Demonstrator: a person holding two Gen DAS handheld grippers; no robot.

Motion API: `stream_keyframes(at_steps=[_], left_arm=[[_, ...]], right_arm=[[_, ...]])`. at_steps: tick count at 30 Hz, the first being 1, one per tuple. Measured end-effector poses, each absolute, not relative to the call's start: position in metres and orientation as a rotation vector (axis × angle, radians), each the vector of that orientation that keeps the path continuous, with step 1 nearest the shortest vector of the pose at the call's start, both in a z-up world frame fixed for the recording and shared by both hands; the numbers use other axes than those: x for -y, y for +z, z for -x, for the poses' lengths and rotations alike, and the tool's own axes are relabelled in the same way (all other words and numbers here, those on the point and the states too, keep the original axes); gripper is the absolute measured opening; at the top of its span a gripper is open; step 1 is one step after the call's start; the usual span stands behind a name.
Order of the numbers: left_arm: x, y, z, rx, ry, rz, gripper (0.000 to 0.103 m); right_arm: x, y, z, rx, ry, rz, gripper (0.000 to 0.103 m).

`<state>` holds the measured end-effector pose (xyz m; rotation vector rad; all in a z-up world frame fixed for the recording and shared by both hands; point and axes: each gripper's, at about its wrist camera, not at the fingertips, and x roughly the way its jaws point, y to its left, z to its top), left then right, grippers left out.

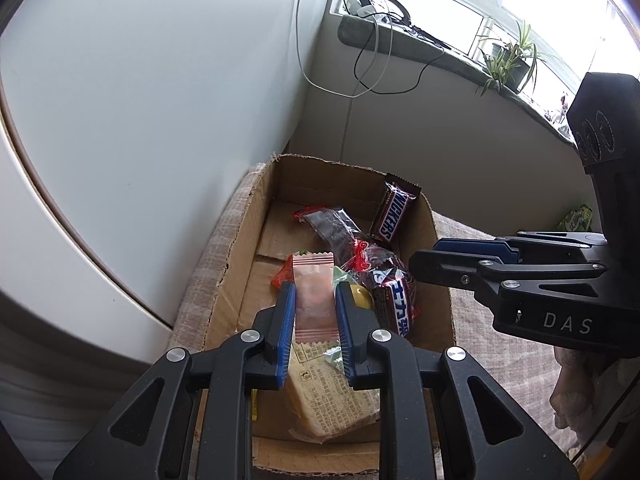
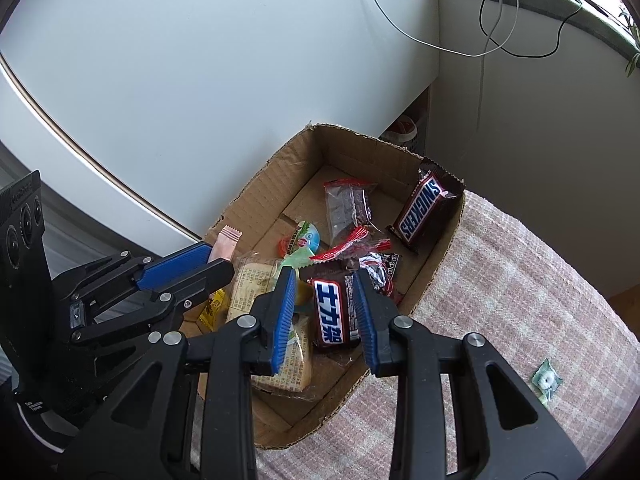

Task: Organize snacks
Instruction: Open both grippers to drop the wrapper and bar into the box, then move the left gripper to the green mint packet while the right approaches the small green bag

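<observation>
An open cardboard box (image 1: pixel 240 240) (image 2: pixel 256 200) holds several snacks. My left gripper (image 1: pixel 315 288) (image 2: pixel 216 264) hangs over the box's near end, shut on a small pink sachet (image 1: pixel 314 300) (image 2: pixel 226 244). My right gripper (image 2: pixel 324 274) (image 1: pixel 420 268) hovers over a brown Snickers bar with blue Chinese lettering (image 2: pixel 330 312) (image 1: pixel 396 304). That bar lies in the box between the open jaws, with a gap at the left pad. A second Snickers bar (image 1: pixel 394 216) (image 2: pixel 424 212) leans on the far right wall. A clear pack with red ends (image 2: pixel 346 208) and a yellow biscuit pack (image 1: pixel 332 396) lie inside too.
The box stands on a pink checked cloth (image 2: pixel 500 300). A small green-and-white sweet (image 2: pixel 546 380) lies on the cloth to the right. A green packet (image 1: pixel 576 218) shows behind the right gripper. A white curved wall is on the left, and a windowsill with cables and plants (image 1: pixel 508 60) lies beyond.
</observation>
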<state>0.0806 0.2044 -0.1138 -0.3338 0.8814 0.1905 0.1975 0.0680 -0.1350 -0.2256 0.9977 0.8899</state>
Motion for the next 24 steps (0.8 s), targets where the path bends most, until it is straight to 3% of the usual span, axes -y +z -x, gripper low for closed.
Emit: stream_keyframes(at_steps=[1, 3, 7, 9, 24], left_arm=[[-0.204, -0.114, -0.081, -0.883, 0.191, 0.332, 0.02], [-0.202, -0.113, -0.081, -0.885, 0.193, 0.329, 0.031], [-0.199, -0.113, -0.08, -0.887, 0.195, 0.321, 0.036], [-0.198, -0.112, -0.08, -0.888, 0.2, 0.315, 0.044], [-0.177, -0.096, -0.083, -0.866, 0.19, 0.284, 0.05]], right_arm=[[-0.067, -0.134, -0.198, -0.992, 0.884, 0.227, 0.039], [-0.065, -0.131, -0.197, -0.975, 0.875, 0.222, 0.06], [-0.061, -0.128, -0.198, -0.959, 0.858, 0.221, 0.073], [-0.058, -0.125, -0.199, -0.95, 0.849, 0.217, 0.08], [-0.01, -0.109, -0.207, -0.923, 0.807, 0.175, 0.081]])
